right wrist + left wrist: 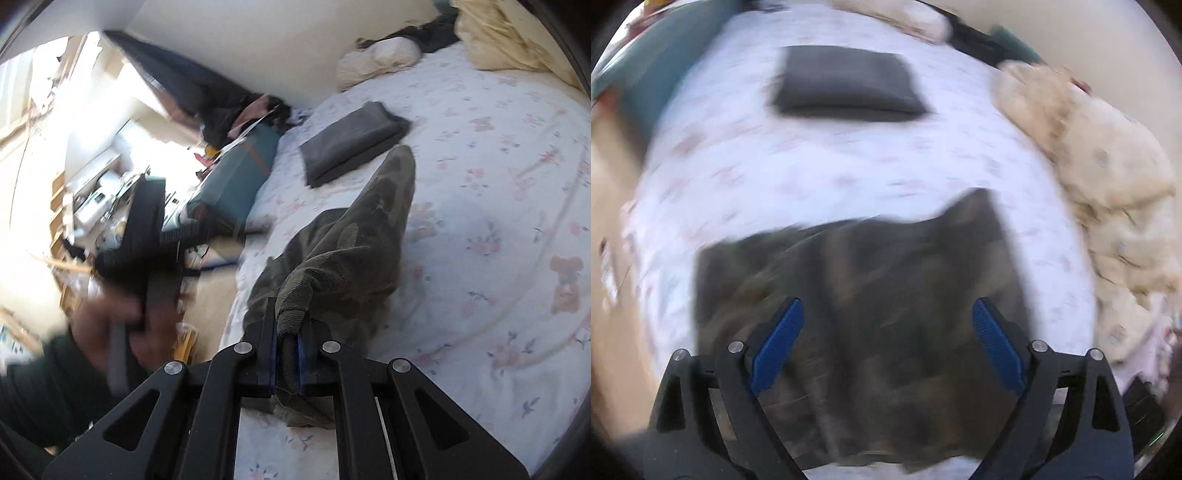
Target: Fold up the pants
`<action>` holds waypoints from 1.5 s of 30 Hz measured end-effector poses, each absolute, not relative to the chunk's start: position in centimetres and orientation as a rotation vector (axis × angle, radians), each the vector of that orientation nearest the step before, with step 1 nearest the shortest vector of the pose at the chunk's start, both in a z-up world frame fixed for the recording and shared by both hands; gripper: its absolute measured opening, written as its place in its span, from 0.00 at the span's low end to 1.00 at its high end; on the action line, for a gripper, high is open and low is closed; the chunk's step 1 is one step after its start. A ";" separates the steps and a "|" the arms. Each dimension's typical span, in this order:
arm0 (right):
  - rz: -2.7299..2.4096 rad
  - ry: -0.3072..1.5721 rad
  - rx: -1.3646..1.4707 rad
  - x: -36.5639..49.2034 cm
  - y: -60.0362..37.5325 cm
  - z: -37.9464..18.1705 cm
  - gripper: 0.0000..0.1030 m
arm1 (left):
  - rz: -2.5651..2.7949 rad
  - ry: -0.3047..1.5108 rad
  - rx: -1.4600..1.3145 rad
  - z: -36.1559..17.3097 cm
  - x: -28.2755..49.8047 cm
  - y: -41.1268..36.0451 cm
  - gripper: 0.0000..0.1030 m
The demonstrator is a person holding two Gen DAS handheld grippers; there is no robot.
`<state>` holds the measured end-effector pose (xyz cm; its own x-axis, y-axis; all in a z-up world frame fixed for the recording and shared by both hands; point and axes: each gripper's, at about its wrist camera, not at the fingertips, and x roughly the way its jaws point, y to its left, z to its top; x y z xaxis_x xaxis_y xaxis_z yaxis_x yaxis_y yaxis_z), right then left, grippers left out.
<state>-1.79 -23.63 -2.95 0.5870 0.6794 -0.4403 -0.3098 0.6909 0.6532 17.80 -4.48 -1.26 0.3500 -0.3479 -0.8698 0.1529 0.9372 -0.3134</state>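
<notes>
1. Clamping down at the bottom centre of the right wrist view, our right gripper (287, 363) is pinching a bunched edge of the olive pants (354, 236) between nearly closed jaws.
2. We are seeing the pants trailing up and right from that pinch across the flowered bedsheet (498, 221), one leg reaching towards the folded grey garment (351, 144) at upper centre.
3. Our left gripper (888, 343) is hanging wide open over the pants (868, 295) in the lower half of its view, gripping nothing.
4. We are judging that a fold is just starting: one edge is held, and next the open gripper needs to catch a matching edge.
5. We are struggling with heavy blur in the left view, so seams and waistband are unclear, and the lower edge of the pants is cut off by the frame.
</notes>
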 end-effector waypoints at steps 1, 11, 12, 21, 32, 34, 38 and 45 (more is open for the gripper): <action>0.628 0.739 0.546 -1.8 -23.2 -3.1 0.08 | -0.356 1.178 -0.166 -0.5 18.7 -6.1 0.88; 0.813 0.740 0.407 -2.7 -19.1 -2.9 0.08 | -0.390 1.289 0.019 -2.5 22.0 -10.8 0.43; 0.832 0.741 0.397 -2.7 -18.6 -2.8 0.08 | -0.402 1.272 0.018 -2.1 21.7 -10.2 0.31; 0.990 0.787 0.354 -2.5 -11.5 -2.1 0.08 | -0.355 1.199 0.022 0.1 19.6 0.9 0.07; 0.972 1.054 0.205 0.2 -2.6 -3.4 0.15 | -0.282 1.286 -0.111 -8.7 19.4 12.6 0.07; 0.969 1.047 0.226 0.3 -4.6 -2.2 0.15 | -0.300 1.285 -0.125 -8.8 19.4 12.9 0.07; 0.828 1.005 0.299 1.8 -7.9 -1.0 0.15 | -0.332 1.271 -0.059 -8.7 19.5 12.3 0.07; 0.676 1.145 0.150 4.3 -4.1 -8.1 0.14 | -0.289 1.283 -0.045 -9.8 20.3 13.0 0.11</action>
<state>4.28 -4.10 -8.07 0.2402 0.5656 -0.7889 -0.4177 0.7938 0.4420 20.31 13.02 -9.76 0.2528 -0.2371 -0.9380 0.1873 0.9632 -0.1930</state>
